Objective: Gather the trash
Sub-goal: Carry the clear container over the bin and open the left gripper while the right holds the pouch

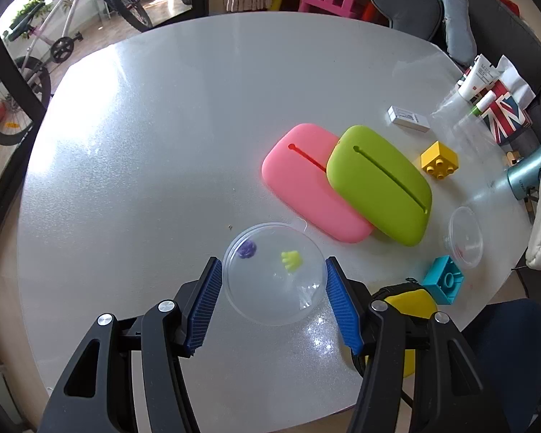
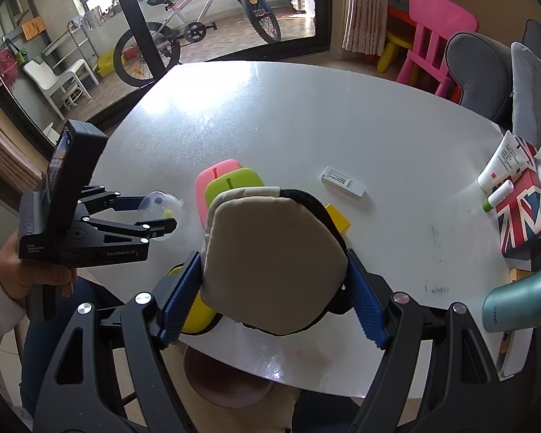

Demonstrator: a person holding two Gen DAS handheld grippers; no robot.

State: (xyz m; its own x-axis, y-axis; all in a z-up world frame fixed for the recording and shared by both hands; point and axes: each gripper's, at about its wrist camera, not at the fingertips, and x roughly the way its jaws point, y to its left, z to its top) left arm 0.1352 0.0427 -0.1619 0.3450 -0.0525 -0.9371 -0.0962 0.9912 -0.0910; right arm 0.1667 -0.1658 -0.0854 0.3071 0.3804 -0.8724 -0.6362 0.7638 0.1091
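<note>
The left tongs (image 1: pixel 273 297) straddle a clear cup (image 1: pixel 274 272), blue pads at its rim on both sides, gripping it; the right-wrist view shows it held off the bench (image 1: pixel 162 144). The right tongs (image 2: pixel 270 296) are clenched on a beige pouch (image 2: pixel 270 259), likely the trash bag. The cup, with purple and yellow bits inside, sits at the near edge, the pouch to its right. Thin plastic may buckle or pop out if squeezed harder, and tilting could spill the bits. A clear lid (image 1: pixel 465 236) lies further right. Blue block (image 1: pixel 445 281), yellow block (image 1: pixel 439 160), pink pad (image 1: pixel 306 187) and green pad (image 1: pixel 378 184) crowd the path across.
</note>
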